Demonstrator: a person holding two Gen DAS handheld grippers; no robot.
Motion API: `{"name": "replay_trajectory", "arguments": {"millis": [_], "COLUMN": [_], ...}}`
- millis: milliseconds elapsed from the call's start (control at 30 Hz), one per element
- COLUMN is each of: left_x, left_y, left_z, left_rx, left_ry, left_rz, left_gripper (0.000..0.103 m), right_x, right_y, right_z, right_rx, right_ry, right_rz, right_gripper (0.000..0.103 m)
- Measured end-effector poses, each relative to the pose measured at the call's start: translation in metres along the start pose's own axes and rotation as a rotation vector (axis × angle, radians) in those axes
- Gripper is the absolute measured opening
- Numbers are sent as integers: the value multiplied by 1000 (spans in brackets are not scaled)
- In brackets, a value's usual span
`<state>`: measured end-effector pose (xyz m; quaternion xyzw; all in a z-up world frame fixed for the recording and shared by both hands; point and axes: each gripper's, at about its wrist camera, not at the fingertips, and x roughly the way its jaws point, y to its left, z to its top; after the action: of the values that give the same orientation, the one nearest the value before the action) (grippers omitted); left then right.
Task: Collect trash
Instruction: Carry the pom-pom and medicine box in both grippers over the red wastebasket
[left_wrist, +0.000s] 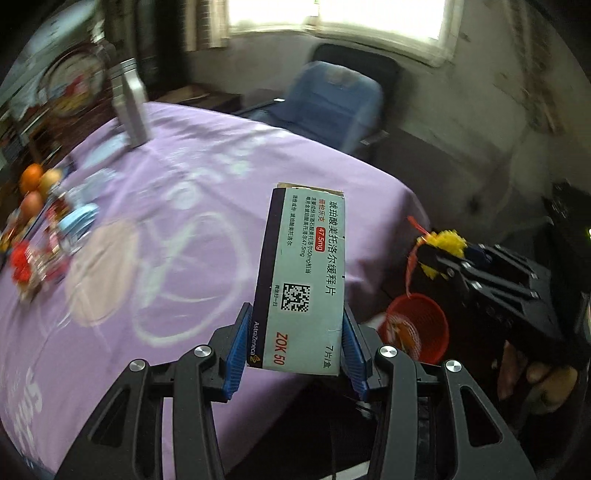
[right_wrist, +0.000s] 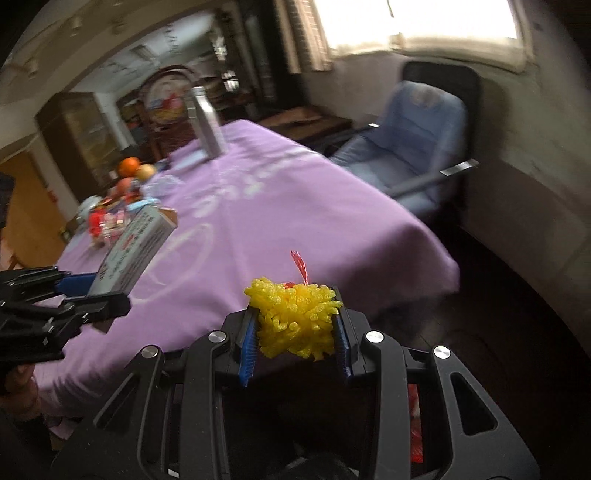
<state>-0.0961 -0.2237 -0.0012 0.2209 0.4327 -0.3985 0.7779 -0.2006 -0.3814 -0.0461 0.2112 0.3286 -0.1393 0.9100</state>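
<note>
A: Left wrist view first: our left tongs (left_wrist: 295, 347) are partly closed, their blue pads (left_wrist: 236, 347) pressed on both sides of the medicine carton (left_wrist: 304, 273), which stands up out of them above the purple-clothed worktop (left_wrist: 177, 229).

B: And the red bin (left_wrist: 417, 326)?

A: It sits on the floor just past the worktop's near corner, to the right of the carton in that view, with some scraps already inside. Our right tongs (left_wrist: 439, 258) hang almost over it.

B: On the right wrist view we see those right tongs (right_wrist: 295, 332) partly closed on a yellow foam net (right_wrist: 297, 321), a red strip (right_wrist: 300, 266) poking up behind it. So both hands are loaded.

A: We judge we're in the carry step, bringing two pieces of trash off the worktop toward the bin.

B: Next, then, we need each load over the bin's mouth before we part the pads; the carton is long, so tipping it end-down should help it drop in cleanly.

A: The foam net is light and may cling to a pad, so we should open wide.
</note>
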Motion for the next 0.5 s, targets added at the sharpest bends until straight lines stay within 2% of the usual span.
{"name": "replay_trajectory", "arguments": {"millis": [200,500], "left_x": [24,75], "left_y": [-66,-138], "left_z": [1,-4], "left_rx": [159,308], "left_ry": [44,155], "left_rz": [-55,-139], "left_gripper": [46,46], "right_x": [-10,-5], "right_y": [-53,-122], "right_z": [-26,-76], "right_rx": [81,203], "right_ry": [34,129], "right_rz": [-82,-165], "right_gripper": [36,36]}}
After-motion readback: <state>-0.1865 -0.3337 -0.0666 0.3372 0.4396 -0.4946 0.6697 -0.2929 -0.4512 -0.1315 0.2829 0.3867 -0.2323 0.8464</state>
